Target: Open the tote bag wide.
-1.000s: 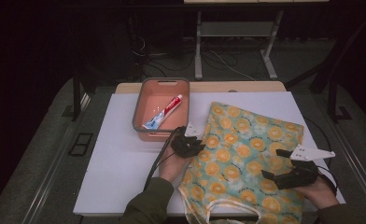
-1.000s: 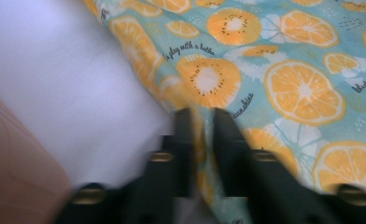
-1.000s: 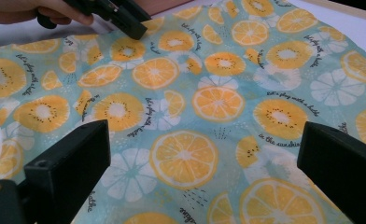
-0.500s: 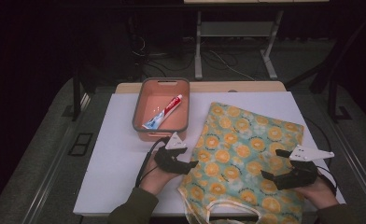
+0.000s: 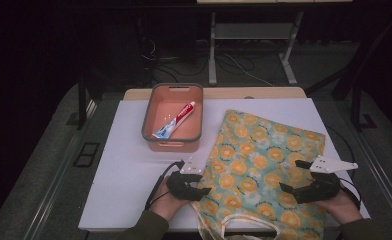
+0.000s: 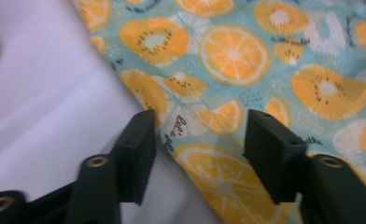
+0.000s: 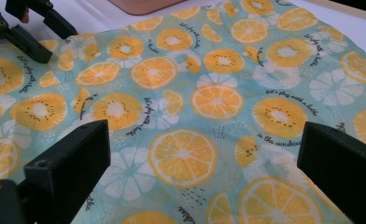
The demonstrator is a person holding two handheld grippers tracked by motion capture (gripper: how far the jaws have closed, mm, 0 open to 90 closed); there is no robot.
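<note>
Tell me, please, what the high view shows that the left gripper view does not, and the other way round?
The high view adds the toothpaste tube lying in the orange tray, the handles of the fruit-print bag, and the right gripper over it. The left gripper view adds the small lettering printed on the fabric, and the jaws of the left gripper, which have just been closing, standing apart astride the bag's edge. Both share the bag, the white table and the left gripper.
</note>
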